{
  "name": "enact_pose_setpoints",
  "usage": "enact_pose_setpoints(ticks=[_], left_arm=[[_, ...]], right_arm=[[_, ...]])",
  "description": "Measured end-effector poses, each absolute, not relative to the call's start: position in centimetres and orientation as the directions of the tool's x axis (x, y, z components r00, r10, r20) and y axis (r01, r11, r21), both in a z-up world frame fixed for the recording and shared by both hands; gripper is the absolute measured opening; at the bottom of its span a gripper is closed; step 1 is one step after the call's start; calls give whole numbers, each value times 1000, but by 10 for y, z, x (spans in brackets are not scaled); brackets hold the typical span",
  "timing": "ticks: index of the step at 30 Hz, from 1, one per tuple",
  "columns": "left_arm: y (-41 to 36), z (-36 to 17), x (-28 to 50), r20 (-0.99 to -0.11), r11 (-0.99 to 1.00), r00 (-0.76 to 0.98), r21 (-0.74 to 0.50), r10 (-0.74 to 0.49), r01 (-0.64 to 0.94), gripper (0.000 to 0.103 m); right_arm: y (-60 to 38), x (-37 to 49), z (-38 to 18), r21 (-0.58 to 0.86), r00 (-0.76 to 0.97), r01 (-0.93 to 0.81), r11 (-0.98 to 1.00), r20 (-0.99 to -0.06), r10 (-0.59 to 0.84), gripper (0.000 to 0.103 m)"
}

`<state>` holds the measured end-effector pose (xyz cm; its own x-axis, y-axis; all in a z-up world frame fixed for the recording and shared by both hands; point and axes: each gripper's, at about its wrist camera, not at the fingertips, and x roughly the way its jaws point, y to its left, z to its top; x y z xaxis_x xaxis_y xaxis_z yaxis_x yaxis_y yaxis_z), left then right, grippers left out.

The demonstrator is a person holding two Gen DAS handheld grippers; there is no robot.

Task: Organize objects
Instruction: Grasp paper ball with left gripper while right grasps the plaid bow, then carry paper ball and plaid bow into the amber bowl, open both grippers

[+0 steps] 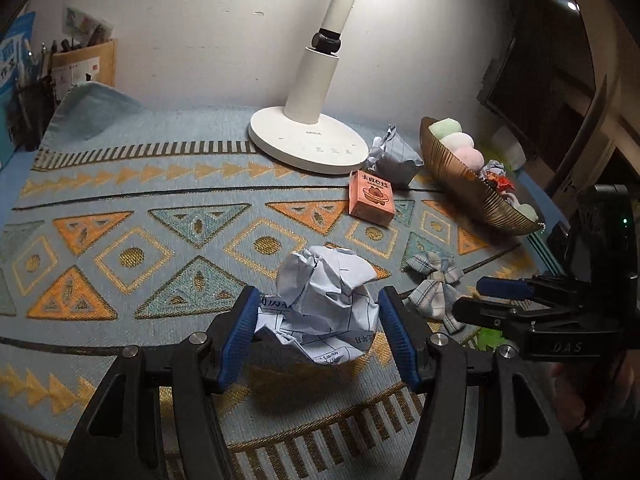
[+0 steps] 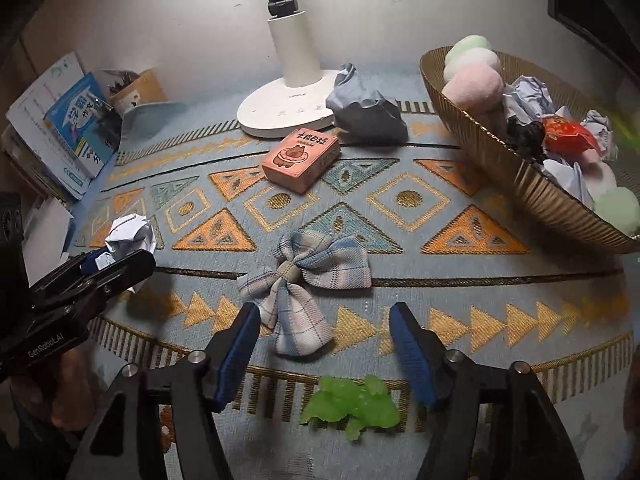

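Left tool (image 1: 316,332) grips a paper ball (image 1: 326,304); right tool (image 2: 322,354) hangs open over the bow (image 2: 306,280).

The left tool's blue pads (image 1: 236,336) press the white ball from 9 and 3 o'clock, just above the tabletop (image 1: 120,184). The right tool's jaws are spread wide and touch nothing, with the plaid bow's lower lobe between the tips. One green toy (image 2: 352,404) lies at 6 o'clock of the bow, one pink box (image 2: 300,158) at 12. A second, grey paper ball (image 2: 366,110) sits by the one lamp (image 2: 286,112). One gold basket (image 2: 500,152) at 2 o'clock holds pompoms and wrappers, uncountable.
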<state>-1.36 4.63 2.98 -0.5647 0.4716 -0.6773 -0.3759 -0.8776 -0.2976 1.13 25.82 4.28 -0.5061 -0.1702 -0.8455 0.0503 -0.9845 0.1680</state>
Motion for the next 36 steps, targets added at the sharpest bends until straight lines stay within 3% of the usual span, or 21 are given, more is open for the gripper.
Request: enact_pose_setpoints(ticks=[3, 7, 10, 12, 15, 18, 24, 29, 32, 36], left_arm=[[44, 30, -13, -675, -880, -570, -304, 469, -364, 59], [40, 29, -13, -671, -881, -573, -316, 470, -352, 59], [43, 29, -12, -672, -885, -580, -297, 461, -359, 59], [46, 30, -9, -669, -886, -587, -278, 456, -372, 59], [52, 34, -5, -666, -892, -604, -239, 437, -382, 59], [66, 49, 1, -688, -904, -602, -202, 405, -377, 59], [129, 135, 19, -525, -827, -671, -122, 523, -549, 59], [196, 182, 1, -430, -737, -631, -136, 646, -662, 59], [234, 182, -22, -427, -711, -604, -149, 673, -687, 59], [272, 165, -53, -463, -703, -574, -169, 676, -691, 60]], right_arm=[[238, 3, 35, 218, -481, 50, -975, -850, -215, 67], [210, -2, 29, 46, -529, -14, -999, -848, -32, 67], [203, 0, 27, 0, -570, -23, -1000, -821, 13, 51], [204, 4, 29, -8, -584, -15, -1000, -812, 16, 27], [209, 14, 33, 62, -599, 30, -998, -798, -68, 26], [208, 32, 50, 22, -639, 50, -999, -768, -49, 26], [255, 60, 135, 13, -779, -55, -998, -627, 35, 26], [322, 74, 208, 47, -856, -208, -977, -492, 158, 27], [360, 65, 219, 79, -852, -291, -953, -475, 221, 27], [400, 40, 206, 103, -816, -357, -929, -519, 256, 27]])
